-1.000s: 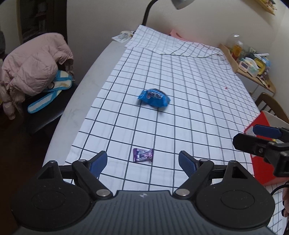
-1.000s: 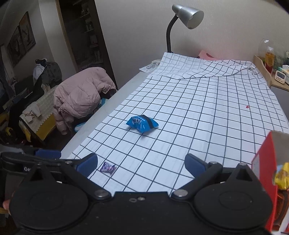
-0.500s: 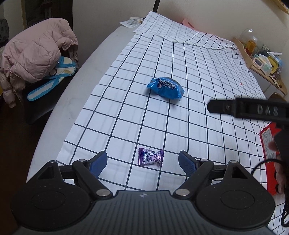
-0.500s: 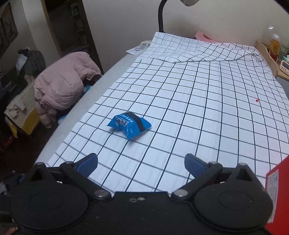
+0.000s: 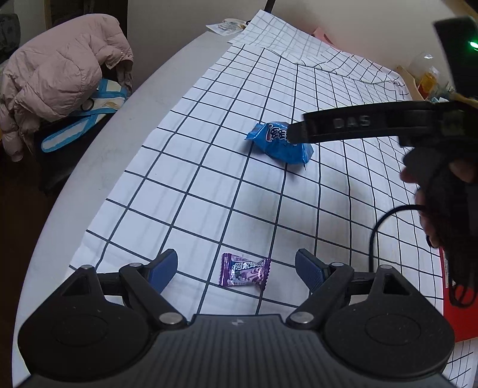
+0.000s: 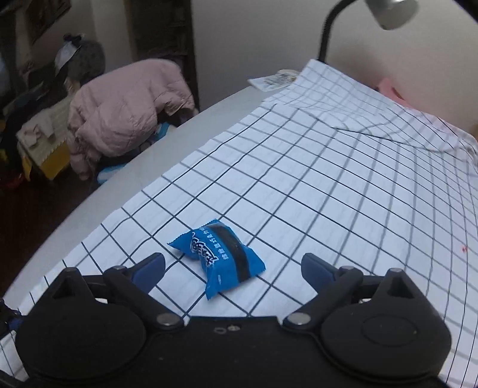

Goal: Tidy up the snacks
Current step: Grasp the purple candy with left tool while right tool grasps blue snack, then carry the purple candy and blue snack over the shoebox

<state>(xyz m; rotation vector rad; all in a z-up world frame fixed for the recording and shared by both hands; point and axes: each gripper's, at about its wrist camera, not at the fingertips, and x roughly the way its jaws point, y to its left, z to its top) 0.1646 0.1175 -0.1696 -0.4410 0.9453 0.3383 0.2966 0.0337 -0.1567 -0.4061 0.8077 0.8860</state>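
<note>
A small purple candy [image 5: 244,269] lies on the checked cloth [image 5: 227,167] between the blue pads of my left gripper [image 5: 236,267], which stands open and clear of it. A blue snack packet [image 6: 219,262] with a dark band lies between the fingers of my right gripper [image 6: 233,267]; its jaws are closing but the pads do not touch the packet. From the left wrist view the same blue packet [image 5: 277,146] sits farther up the cloth, partly covered by a black finger of the right gripper, with a person's hand [image 5: 442,203] behind it.
A red box [image 5: 457,298] stands at the cloth's right edge. The bare table rim [image 5: 98,167] runs along the left, with a pink jacket [image 5: 56,80] on a chair beyond it. A desk lamp [image 6: 388,12] and a paper packet [image 6: 274,79] are at the far end.
Both grippers came lower and nearer their snacks. The right one swept left across the cloth to the blue packet and its jaws narrowed. The purple candy now lies between the left pads.
</note>
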